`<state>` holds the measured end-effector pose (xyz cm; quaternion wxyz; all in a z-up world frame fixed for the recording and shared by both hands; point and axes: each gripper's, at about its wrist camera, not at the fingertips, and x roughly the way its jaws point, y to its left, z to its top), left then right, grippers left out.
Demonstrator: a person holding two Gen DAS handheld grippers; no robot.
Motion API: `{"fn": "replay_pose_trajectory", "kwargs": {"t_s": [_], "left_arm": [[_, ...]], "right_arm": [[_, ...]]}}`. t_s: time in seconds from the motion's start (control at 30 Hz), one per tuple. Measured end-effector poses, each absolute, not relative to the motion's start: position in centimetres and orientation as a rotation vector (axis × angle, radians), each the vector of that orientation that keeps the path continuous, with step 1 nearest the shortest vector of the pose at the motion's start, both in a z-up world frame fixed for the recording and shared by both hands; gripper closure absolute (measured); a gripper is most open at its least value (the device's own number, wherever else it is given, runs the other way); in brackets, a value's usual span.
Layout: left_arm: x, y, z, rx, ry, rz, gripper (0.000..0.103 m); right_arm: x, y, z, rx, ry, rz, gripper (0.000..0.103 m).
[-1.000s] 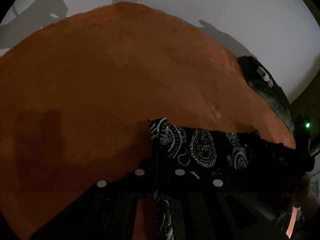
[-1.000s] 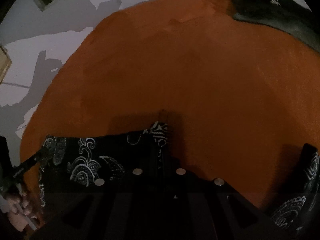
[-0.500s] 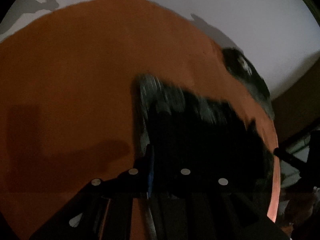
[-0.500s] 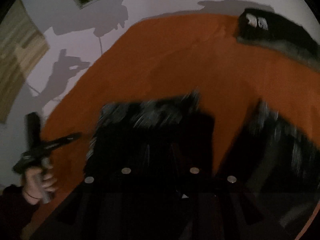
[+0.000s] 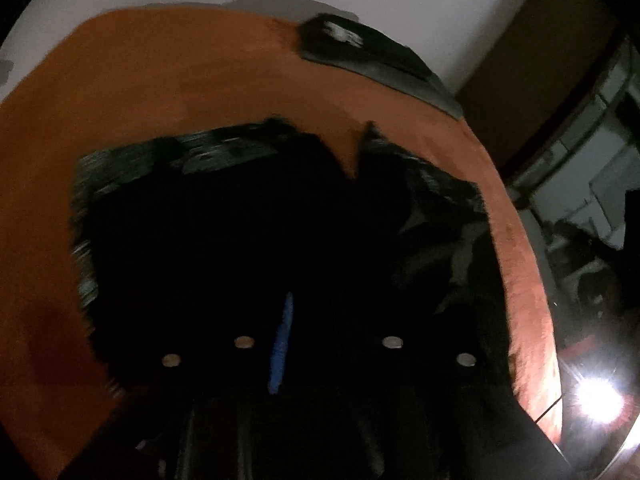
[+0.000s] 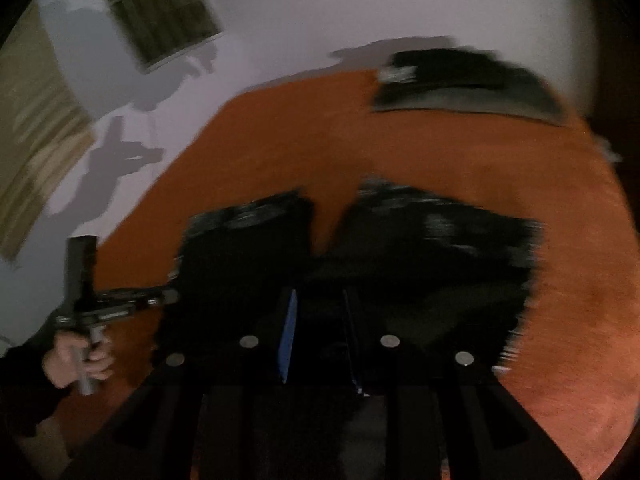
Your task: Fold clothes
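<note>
garment: black white-patterned cloth (image 5: 208,216), blurred, lifted over the orange table cover (image 5: 160,80); likely held up by one edge so it hangs straight for folding
left gripper (image 6: 160,298): at the cloth's left edge; tongs' state cannot tell
right gripper (image 6: 320,312): tongs narrow, cloth in front, hold unclear
far edge: dark folded garment (image 5: 372,56) near table rim
room: bare orange between the two garments, enough to lay cloth down

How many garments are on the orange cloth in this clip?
2: black patterned shorts spread near the cameras, and a dark folded garment at the orange cloth's far edge. Motion blur and dim light could hide more.
</note>
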<state>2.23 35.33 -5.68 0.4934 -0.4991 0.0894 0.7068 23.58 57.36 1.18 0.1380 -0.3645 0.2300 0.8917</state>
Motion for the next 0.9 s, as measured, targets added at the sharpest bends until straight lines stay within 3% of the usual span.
{"fn": "replay_pose_trajectory", "kwargs": {"t_s": [0.23, 0.37, 0.8, 0.83, 0.87, 0.9], "left_arm": [[1.6, 49.9, -6.2, -1.254, 0.401, 1.631, 0.068], [0.2, 56.5, -7.8, -1.268, 0.364, 1.687, 0.068], [2.2, 66.0, -12.8, -1.105, 0.688, 1.833, 0.068], [2.1, 65.7, -12.6, -1.095, 0.653, 1.826, 0.073], [2.0, 65.5, -12.4, -1.085, 0.618, 1.818, 0.100], [1.9, 65.2, -12.2, -1.074, 0.583, 1.811, 0.101]], "right_arm": [[29.2, 65.1, -3.3, -0.929, 0.864, 2.385, 0.080], [30.7, 71.0, -7.3, -0.920, 0.980, 2.251, 0.079], [26.2, 81.6, -13.0, -1.021, 1.026, 2.103, 0.079], [25.8, 82.1, -13.1, -1.022, 1.042, 2.106, 0.079], [25.7, 82.3, -13.2, -1.019, 1.058, 2.103, 0.079], [25.6, 82.6, -13.3, -1.020, 1.067, 2.088, 0.079]]}}
